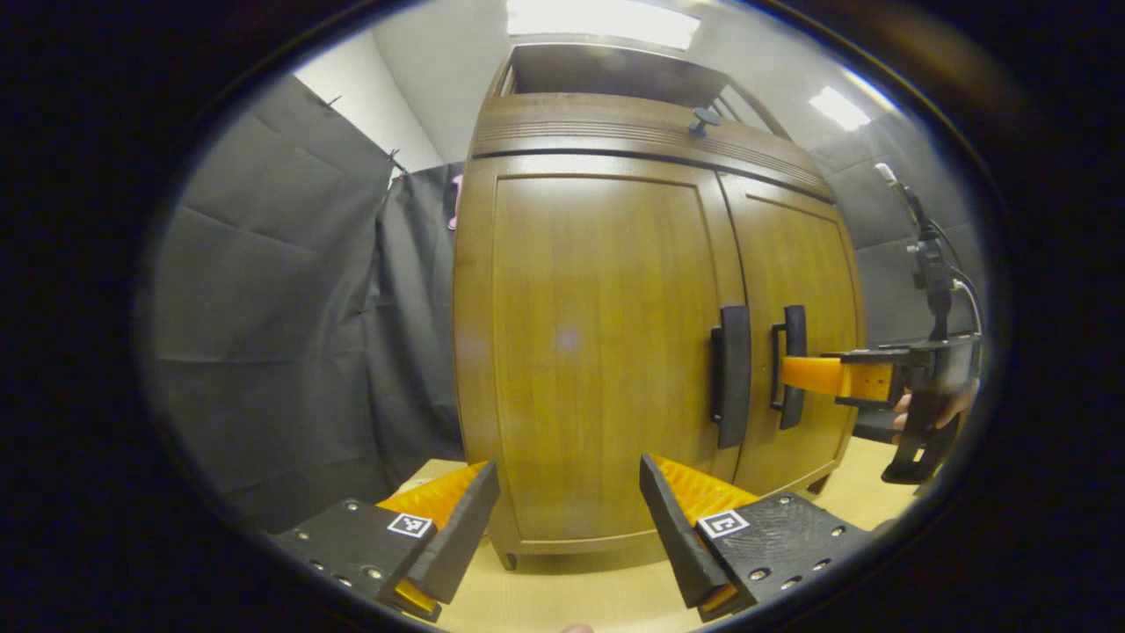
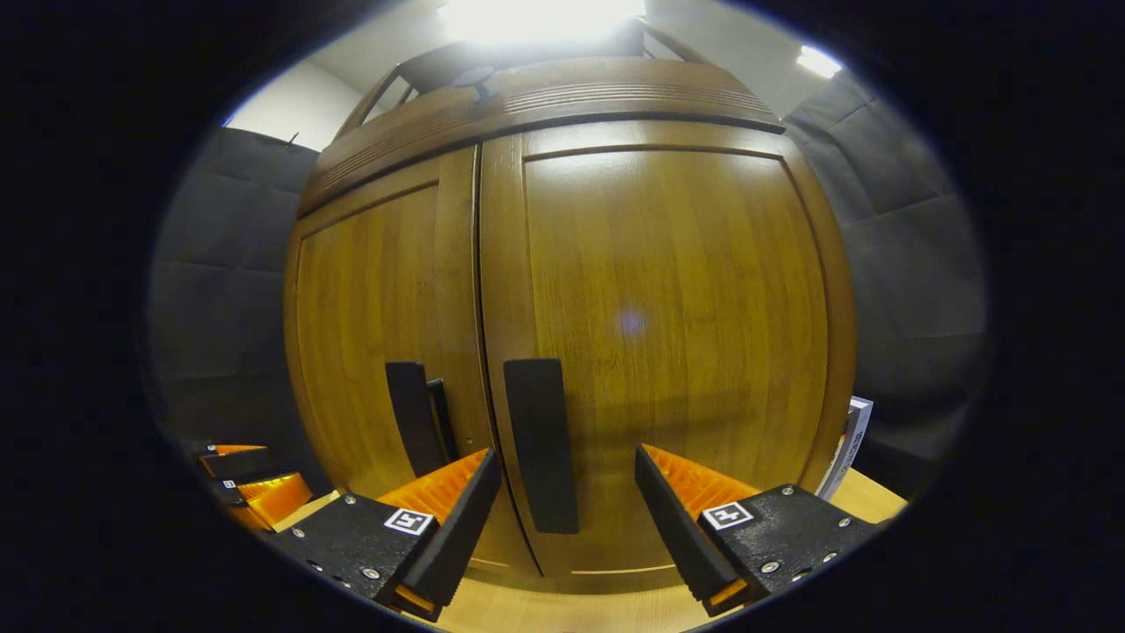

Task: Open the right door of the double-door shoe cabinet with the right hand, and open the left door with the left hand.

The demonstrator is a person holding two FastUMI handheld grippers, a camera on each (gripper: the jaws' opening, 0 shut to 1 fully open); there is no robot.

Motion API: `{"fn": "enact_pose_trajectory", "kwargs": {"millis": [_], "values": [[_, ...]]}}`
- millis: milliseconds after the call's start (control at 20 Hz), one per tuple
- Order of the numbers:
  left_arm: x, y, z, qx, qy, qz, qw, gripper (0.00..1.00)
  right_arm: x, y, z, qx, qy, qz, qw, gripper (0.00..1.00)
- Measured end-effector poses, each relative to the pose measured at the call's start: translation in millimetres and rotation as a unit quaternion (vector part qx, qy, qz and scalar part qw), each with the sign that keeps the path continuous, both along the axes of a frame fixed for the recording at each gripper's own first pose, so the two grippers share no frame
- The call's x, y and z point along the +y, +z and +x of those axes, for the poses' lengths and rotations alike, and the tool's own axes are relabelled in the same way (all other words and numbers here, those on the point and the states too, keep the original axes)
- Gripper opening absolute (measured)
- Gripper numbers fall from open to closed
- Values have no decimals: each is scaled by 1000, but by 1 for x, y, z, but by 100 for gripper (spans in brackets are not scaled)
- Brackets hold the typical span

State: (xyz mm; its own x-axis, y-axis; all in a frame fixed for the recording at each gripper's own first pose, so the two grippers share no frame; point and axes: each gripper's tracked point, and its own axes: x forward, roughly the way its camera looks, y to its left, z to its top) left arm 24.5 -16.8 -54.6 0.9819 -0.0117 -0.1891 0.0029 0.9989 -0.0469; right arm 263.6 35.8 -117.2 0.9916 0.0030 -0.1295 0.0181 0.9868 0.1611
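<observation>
Shoe cabinet (image 1: 606, 352): a wooden double-door cabinet standing on a pale table (image 1: 562, 598), both doors shut.
Right door (image 2: 668, 334): closed; its dark vertical handle (image 2: 540, 444) sits just right of the centre seam, low on the panel.
Left door (image 1: 598, 343): closed; its handle (image 1: 732, 374) stands just left of the seam, near the other one.
Right gripper (image 2: 562, 497): jaws spread wide, holding nothing; in the right gripper view the right door's handle lies between the fingers but touches neither.
Left gripper (image 1: 567, 505): jaws also apart and empty, facing the left door's plain panel, its handle off to the right and well apart.
Risk, right: the two handles sit close together, so a sideways drift could put a finger against the wrong handle or wedge it in the seam.
Risk, grip: closing on the handle's lower tip alone could let it slip off as the door swings.
Risk, left: the two grippers would crowd each other at the seam if both close in together.
Hard to tell: how far the right fingers stand from the handle in depth; the hinges and the cabinet's interior are hidden.
</observation>
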Motion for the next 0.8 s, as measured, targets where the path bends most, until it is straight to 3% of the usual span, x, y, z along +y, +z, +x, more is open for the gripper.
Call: {"fn": "enact_pose_trajectory", "kwargs": {"millis": [50,100,250,350,500,550,800], "values": [[0,0,0,2,2,1,1000,96,0,-1,2,3,-5,-3,1000,91],[1,-1,0,3,5,2,1000,93,0,-3,3,2,-8,-7,1000,95],[1,-3,0,8,12,1,1000,96,0,-8,4,0,-12,-19,1000,94],[2,-3,0,12,17,-2,1000,96,-8,-8,4,7,-8,-26,1000,83],[2,-5,-1,17,22,-7,1000,93,-19,-12,4,24,0,-28,999,42],[2,-4,0,18,21,-7,1000,93,-19,-11,7,21,0,-33,999,36],[3,-5,-2,23,23,-3,999,93,-11,-13,4,16,9,-40,999,25]]}}
